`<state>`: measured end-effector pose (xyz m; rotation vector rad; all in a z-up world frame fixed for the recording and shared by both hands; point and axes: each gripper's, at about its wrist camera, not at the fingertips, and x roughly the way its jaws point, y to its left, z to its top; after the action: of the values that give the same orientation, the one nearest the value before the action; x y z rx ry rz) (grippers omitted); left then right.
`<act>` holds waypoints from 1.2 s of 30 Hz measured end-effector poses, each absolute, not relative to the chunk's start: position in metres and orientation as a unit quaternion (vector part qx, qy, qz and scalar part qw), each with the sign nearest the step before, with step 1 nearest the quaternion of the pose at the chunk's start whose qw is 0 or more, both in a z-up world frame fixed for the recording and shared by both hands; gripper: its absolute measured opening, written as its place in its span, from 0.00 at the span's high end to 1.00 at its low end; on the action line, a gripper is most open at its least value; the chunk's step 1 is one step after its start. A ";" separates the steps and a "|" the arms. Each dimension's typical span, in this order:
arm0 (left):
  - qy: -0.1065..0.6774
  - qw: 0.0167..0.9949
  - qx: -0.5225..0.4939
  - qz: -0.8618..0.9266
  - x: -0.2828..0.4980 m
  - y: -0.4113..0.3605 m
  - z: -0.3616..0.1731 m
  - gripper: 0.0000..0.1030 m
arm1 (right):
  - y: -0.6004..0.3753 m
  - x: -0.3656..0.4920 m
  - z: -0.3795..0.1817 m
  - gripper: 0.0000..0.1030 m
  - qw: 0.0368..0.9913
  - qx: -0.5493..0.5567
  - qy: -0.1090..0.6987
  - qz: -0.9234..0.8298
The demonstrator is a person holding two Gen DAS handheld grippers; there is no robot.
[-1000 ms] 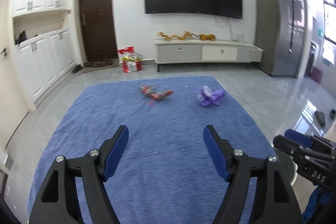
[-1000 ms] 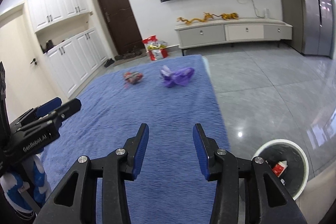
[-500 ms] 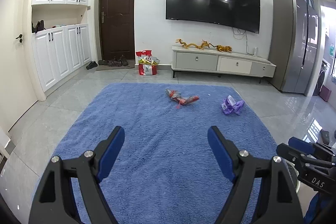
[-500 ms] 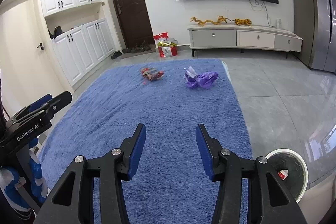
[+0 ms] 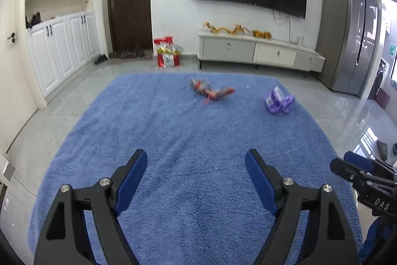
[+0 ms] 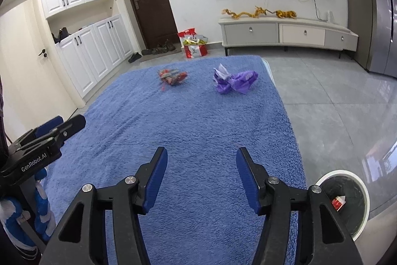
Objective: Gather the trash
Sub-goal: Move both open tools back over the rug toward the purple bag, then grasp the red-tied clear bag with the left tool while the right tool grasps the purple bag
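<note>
Both claws are spread with nothing between their blue pads. The left claw (image 5: 196, 167) hangs over the blue rug (image 5: 173, 140), and its jaws have just been opening wider. The right claw (image 6: 201, 163) hangs over the rug too, jaws also just opening.

Far ahead on the rug lie two bits of trash — a crumpled red and orange wrapper (image 6: 173, 76) and, to its right, a scrunched purple wrapper (image 6: 234, 79) with some white on it. They lie near each other but apart, at the far end of the rug.

Both wrappers look closer than a second ago, and they lie in the same spots.

By the rug's right edge, on the grey floor, stands a round white bin (image 6: 363, 193) with a black liner — a small red and white scrap (image 6: 338, 202) lies inside.
</note>
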<state>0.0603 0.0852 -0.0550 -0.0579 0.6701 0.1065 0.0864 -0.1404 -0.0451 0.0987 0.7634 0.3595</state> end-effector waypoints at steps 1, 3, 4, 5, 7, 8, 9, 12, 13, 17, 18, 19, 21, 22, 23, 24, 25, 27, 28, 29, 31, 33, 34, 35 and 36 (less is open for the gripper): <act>0.340 0.939 -0.030 0.050 0.068 0.085 -0.061 0.22 | -0.142 0.092 -0.049 0.45 0.910 0.051 0.374 0.173; 0.354 0.934 -0.035 0.044 0.082 0.085 -0.071 0.22 | -0.146 0.104 -0.055 0.44 0.907 0.057 0.380 0.170; 0.360 0.931 -0.043 0.036 0.091 0.086 -0.076 0.22 | -0.148 0.111 -0.058 0.44 0.906 0.060 0.383 0.169; 0.364 0.930 -0.050 0.030 0.098 0.087 -0.079 0.22 | -0.149 0.117 -0.059 0.44 0.906 0.062 0.384 0.168; 0.370 0.926 -0.066 0.019 0.116 0.091 -0.085 0.22 | -0.154 0.134 -0.062 0.42 0.905 0.069 0.385 0.166; 0.373 0.925 -0.073 0.014 0.128 0.093 -0.087 0.22 | -0.155 0.141 -0.063 0.40 0.906 0.073 0.383 0.165; 0.374 0.924 -0.077 0.010 0.138 0.094 -0.088 0.22 | -0.158 0.150 -0.063 0.39 0.907 0.076 0.380 0.163; 0.383 0.919 -0.096 -0.001 0.176 0.100 -0.093 0.22 | -0.164 0.179 -0.064 0.35 0.911 0.088 0.372 0.157; 0.387 0.916 -0.103 -0.001 0.193 0.103 -0.095 0.22 | -0.166 0.186 -0.064 0.35 0.911 0.094 0.370 0.157; 0.388 0.914 -0.118 0.005 0.241 0.113 -0.097 0.22 | -0.174 0.222 -0.063 0.35 0.913 0.126 0.358 0.153; 0.390 0.912 -0.125 0.008 0.255 0.116 -0.097 0.22 | -0.177 0.235 -0.064 0.35 0.913 0.138 0.354 0.150; 0.391 0.911 -0.133 0.012 0.267 0.119 -0.097 0.22 | -0.178 0.245 -0.065 0.35 0.912 0.147 0.352 0.149; 0.391 0.909 -0.142 0.020 0.287 0.124 -0.098 0.22 | -0.180 0.262 -0.069 0.35 0.909 0.163 0.354 0.146; 0.392 0.908 -0.145 0.026 0.298 0.126 -0.098 0.22 | -0.181 0.271 -0.071 0.35 0.907 0.171 0.357 0.145; 0.393 0.907 -0.148 0.029 0.304 0.127 -0.100 0.22 | -0.181 0.279 -0.074 0.35 0.904 0.178 0.360 0.145; 0.396 0.905 -0.151 0.033 0.311 0.129 -0.101 0.22 | -0.180 0.290 -0.079 0.35 0.901 0.186 0.364 0.144; 0.399 0.903 -0.155 0.037 0.319 0.130 -0.103 0.22 | -0.179 0.296 -0.082 0.35 0.900 0.189 0.367 0.143; 0.406 0.900 -0.157 0.041 0.331 0.131 -0.107 0.22 | -0.177 0.307 -0.088 0.35 0.896 0.195 0.373 0.142; 0.410 0.898 -0.157 0.042 0.337 0.130 -0.109 0.22 | -0.175 0.311 -0.091 0.35 0.894 0.198 0.377 0.143; 0.414 0.896 -0.156 0.043 0.341 0.129 -0.112 0.22 | -0.174 0.315 -0.093 0.35 0.891 0.201 0.381 0.143; 0.420 0.894 -0.152 0.044 0.345 0.127 -0.118 0.25 | -0.169 0.321 -0.098 0.37 0.887 0.200 0.389 0.146; 0.425 0.892 -0.149 0.045 0.347 0.126 -0.121 0.31 | -0.165 0.324 -0.103 0.41 0.884 0.196 0.397 0.151; 0.429 0.889 -0.153 0.042 0.347 0.126 -0.124 0.37 | -0.162 0.324 -0.105 0.46 0.882 0.195 0.400 0.155; 0.432 0.887 -0.158 0.037 0.348 0.126 -0.126 0.41 | -0.159 0.324 -0.106 0.51 0.881 0.192 0.402 0.159; 0.435 0.885 -0.162 0.033 0.348 0.127 -0.128 0.49 | -0.157 0.323 -0.106 0.54 0.881 0.190 0.402 0.162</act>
<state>0.3484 0.1265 -0.1282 -0.3365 0.9050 0.0684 0.3231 -0.1570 -0.1059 0.3966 0.8377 0.3368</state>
